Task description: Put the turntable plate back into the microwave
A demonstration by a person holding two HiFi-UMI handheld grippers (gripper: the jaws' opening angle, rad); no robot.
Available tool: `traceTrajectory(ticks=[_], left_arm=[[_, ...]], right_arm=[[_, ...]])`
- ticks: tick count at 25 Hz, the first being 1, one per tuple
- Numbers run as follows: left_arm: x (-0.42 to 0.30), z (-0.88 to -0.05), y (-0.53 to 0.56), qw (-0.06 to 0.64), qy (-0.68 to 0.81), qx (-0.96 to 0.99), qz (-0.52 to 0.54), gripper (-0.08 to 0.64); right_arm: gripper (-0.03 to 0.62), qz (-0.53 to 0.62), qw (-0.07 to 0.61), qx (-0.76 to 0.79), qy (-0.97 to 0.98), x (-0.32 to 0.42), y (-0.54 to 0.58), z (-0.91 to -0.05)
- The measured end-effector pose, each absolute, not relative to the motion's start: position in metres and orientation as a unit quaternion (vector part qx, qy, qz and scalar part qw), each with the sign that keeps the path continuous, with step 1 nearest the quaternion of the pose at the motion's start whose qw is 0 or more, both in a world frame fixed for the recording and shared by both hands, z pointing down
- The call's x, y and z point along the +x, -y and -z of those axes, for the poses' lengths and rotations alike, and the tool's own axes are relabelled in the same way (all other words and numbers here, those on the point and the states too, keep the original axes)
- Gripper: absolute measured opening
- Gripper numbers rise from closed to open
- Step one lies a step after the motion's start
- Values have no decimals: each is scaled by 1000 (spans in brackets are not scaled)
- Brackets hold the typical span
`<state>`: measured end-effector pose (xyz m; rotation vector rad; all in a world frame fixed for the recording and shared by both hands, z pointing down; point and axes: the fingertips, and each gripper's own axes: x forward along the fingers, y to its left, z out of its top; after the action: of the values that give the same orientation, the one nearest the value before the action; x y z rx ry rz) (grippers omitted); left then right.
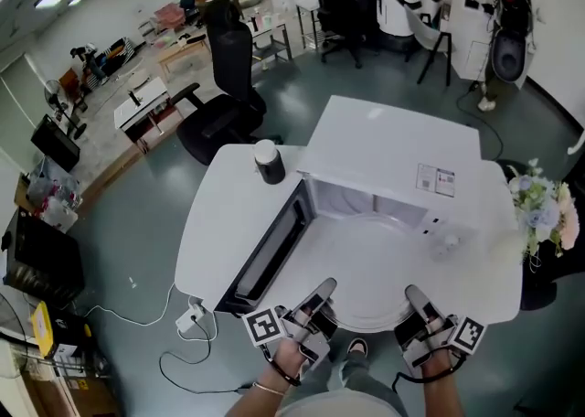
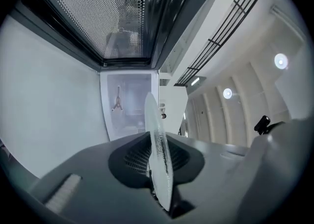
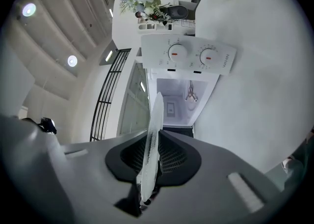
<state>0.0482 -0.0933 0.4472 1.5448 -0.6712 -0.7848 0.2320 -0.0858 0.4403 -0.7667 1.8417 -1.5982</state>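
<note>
The white microwave [image 1: 393, 155] stands on a white table [image 1: 228, 214], its door [image 1: 270, 251] swung open to the left. A clear glass turntable plate [image 1: 370, 264] is held level in front of the open cavity, its far part over the threshold. My left gripper [image 1: 322, 294] is shut on its near left rim and my right gripper [image 1: 416, 298] on its near right rim. In the left gripper view the plate [image 2: 156, 120] shows edge-on between the jaws, with the cavity [image 2: 128, 107] ahead. In the right gripper view the plate [image 3: 152, 139] is likewise clamped, below the control dials [image 3: 189, 56].
A black cylinder with a white top [image 1: 269, 164] stands on the table left of the microwave. A bouquet of flowers [image 1: 541, 209] sits at the table's right edge. A black office chair [image 1: 224, 86] stands behind, and a power strip with cables [image 1: 189, 319] lies on the floor.
</note>
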Motion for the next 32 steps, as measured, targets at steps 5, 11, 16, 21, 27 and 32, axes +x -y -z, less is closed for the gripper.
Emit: traceTrajectory(ticks=[5,11,16,21,27,32], left_arm=[[50,-457,102,599,284,673,328,41],[53,-469,114,594,273,691,306,46],[56,-482,120,579,282,714,275,52],[58,-487,125,565,283,730,260,60],[56,-492,131,558,285,736,256,64],[54,-495,134,558,287,735,257,66]], right_arm=[[48,609,315,-279,-673,232,90,-451],[46,609,342,-282,-658,233,93,-467],[48,611,352,-284,-649,236,98,-482],[48,607,359,-281,-650,238,101,-487],[49,606,354,-281,-655,236,109,-489],[49,607,353,-280,-654,233,113,-491]])
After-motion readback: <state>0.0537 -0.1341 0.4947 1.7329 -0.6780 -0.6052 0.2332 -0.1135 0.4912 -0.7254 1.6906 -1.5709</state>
